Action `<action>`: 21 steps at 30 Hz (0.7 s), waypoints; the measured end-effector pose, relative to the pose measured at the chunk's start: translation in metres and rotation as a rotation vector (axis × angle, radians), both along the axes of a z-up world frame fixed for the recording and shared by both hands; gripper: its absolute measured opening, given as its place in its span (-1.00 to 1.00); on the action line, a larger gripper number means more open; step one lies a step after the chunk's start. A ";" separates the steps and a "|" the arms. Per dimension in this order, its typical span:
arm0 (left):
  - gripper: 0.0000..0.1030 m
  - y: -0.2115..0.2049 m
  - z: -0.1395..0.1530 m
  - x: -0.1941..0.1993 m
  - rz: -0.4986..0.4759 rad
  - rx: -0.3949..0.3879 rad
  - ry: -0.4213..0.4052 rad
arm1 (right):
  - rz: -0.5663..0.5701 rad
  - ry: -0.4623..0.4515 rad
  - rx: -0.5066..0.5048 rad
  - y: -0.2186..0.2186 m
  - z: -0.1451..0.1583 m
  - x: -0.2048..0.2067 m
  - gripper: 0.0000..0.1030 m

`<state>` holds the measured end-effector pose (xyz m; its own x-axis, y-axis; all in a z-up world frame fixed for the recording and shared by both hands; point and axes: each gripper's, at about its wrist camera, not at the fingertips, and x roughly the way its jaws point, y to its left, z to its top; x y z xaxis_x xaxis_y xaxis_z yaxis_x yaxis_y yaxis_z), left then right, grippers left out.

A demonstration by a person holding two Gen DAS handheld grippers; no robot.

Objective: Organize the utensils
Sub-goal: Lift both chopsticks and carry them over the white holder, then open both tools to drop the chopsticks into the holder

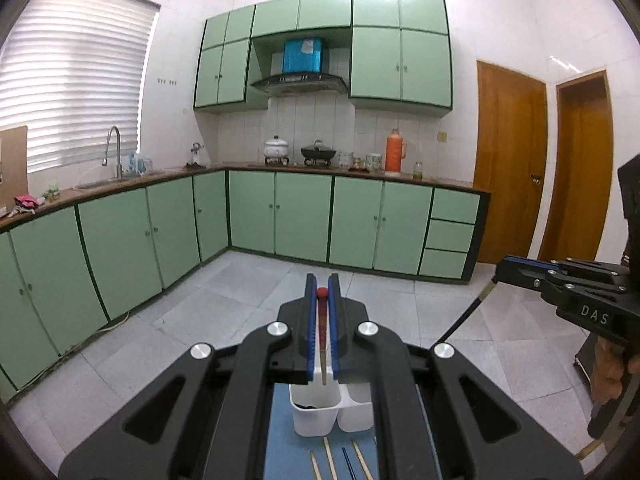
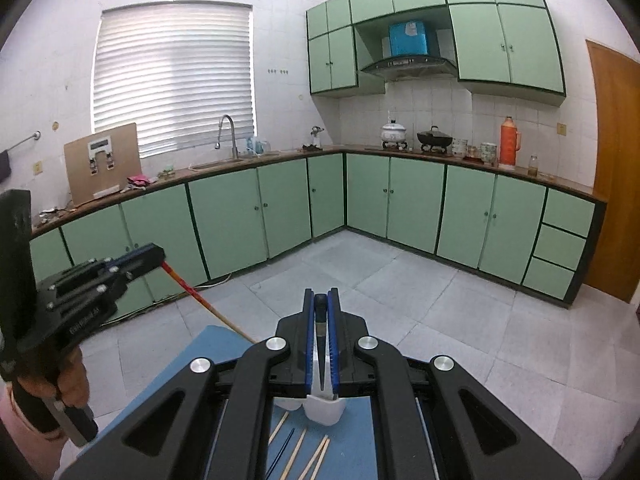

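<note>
Currently: your left gripper [image 1: 323, 330] fingers pinch a red-topped chopstick [image 1: 322, 332]; right gripper [image 2: 321, 340] pinches a dark chopstick [image 2: 320, 344]. Risk: either tip misses the white holder [image 1: 316, 412], striking its rim.

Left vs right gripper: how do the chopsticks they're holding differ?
The left gripper holds a red-topped chopstick with a pale wood tip; the right gripper holds a dark blue-black chopstick. The red one's tip hangs over the white holder's left compartment; the dark one's is over a different compartment. Both are clamped, pointing down.
</note>
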<state>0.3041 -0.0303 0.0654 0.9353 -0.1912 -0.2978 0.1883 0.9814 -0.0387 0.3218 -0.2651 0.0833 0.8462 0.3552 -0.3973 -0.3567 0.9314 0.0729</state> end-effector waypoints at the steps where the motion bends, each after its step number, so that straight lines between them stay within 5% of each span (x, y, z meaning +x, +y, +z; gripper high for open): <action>1: -0.91 -0.003 -0.006 0.010 0.001 0.005 0.015 | 0.003 0.011 0.001 0.003 -0.005 0.010 -0.88; 9: -0.91 -0.011 -0.056 0.063 -0.002 0.025 0.138 | 0.004 0.104 0.000 0.018 -0.052 0.058 -0.88; 21: -0.90 -0.006 -0.097 0.086 -0.003 0.047 0.234 | 0.010 0.183 -0.004 0.020 -0.098 0.074 -0.88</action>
